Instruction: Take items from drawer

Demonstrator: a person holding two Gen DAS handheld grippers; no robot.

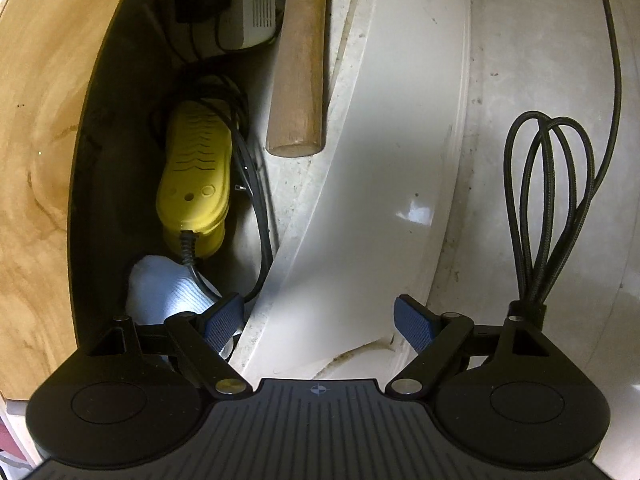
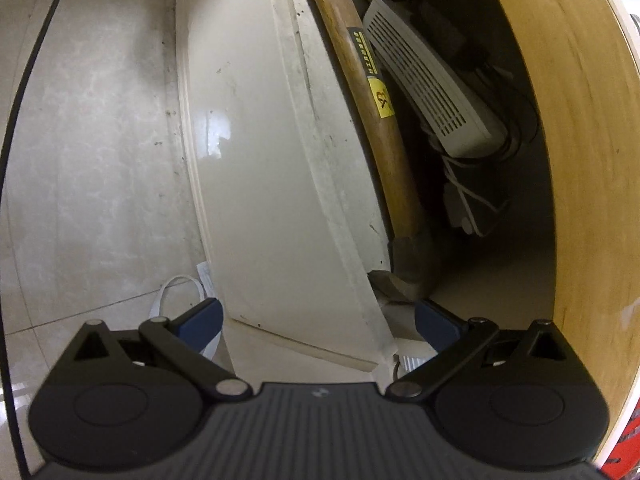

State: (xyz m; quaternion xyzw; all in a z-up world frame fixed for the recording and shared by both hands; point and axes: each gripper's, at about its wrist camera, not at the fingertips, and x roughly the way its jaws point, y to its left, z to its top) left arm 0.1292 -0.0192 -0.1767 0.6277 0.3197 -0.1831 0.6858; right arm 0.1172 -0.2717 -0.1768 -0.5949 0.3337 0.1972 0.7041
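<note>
The open drawer's cream front panel (image 1: 384,168) runs through the left wrist view, and also through the right wrist view (image 2: 280,184). Inside lie a wooden-handled hammer (image 1: 300,72), a yellow plastic device (image 1: 196,176) with a black cord, a white sock (image 1: 168,288) and a white router (image 1: 252,4). My left gripper (image 1: 320,320) is open and empty, astride the drawer front, one pad near the sock. My right gripper (image 2: 318,322) is open and empty, astride the drawer front near the hammer (image 2: 372,92) and its head (image 2: 404,264). The router (image 2: 424,88) lies beyond.
A coiled black braided cable (image 1: 548,208) lies on the tiled floor (image 1: 532,60) outside the drawer. A white strap (image 2: 168,296) lies on the floor by the right gripper. The wooden cabinet top (image 1: 36,152) overhangs the drawer; it also shows in the right wrist view (image 2: 588,184).
</note>
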